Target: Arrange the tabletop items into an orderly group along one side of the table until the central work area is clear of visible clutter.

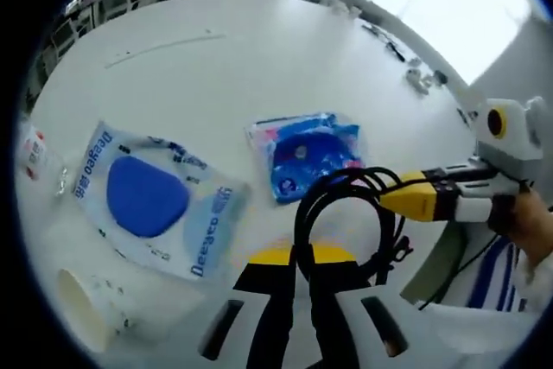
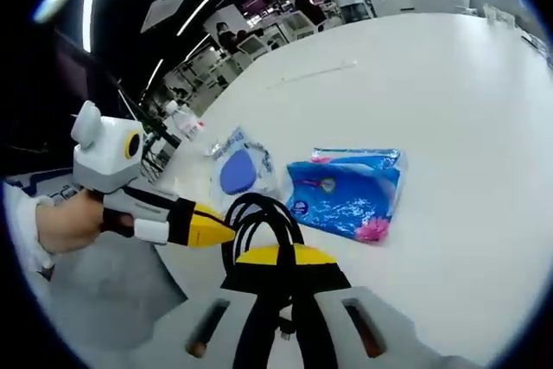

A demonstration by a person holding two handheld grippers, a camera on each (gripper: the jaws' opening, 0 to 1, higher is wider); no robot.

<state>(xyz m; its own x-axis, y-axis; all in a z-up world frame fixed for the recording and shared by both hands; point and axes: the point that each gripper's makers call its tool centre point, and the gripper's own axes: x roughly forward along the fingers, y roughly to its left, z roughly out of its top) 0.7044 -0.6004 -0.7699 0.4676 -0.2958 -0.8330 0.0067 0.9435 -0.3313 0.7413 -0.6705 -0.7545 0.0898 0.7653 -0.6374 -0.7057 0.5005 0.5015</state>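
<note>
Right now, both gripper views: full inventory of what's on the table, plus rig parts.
clear packet with blue oval pad: 1, clear with blue print, white table, left side of the left gripper view
blue and pink packet: 1, blue with pink, table centre, apart from the clear packet
paper cup: 1, white, lying on its side near the table edge
small bottle: 1, white and red label, far left edge of the left gripper view; type unclear
small dark items: several, far side of the table; too small to tell
black cable loop: black, in front of the jaws
left gripper: yellow and grey, held by a hand
right gripper: yellow and grey, held by a hand
</note>
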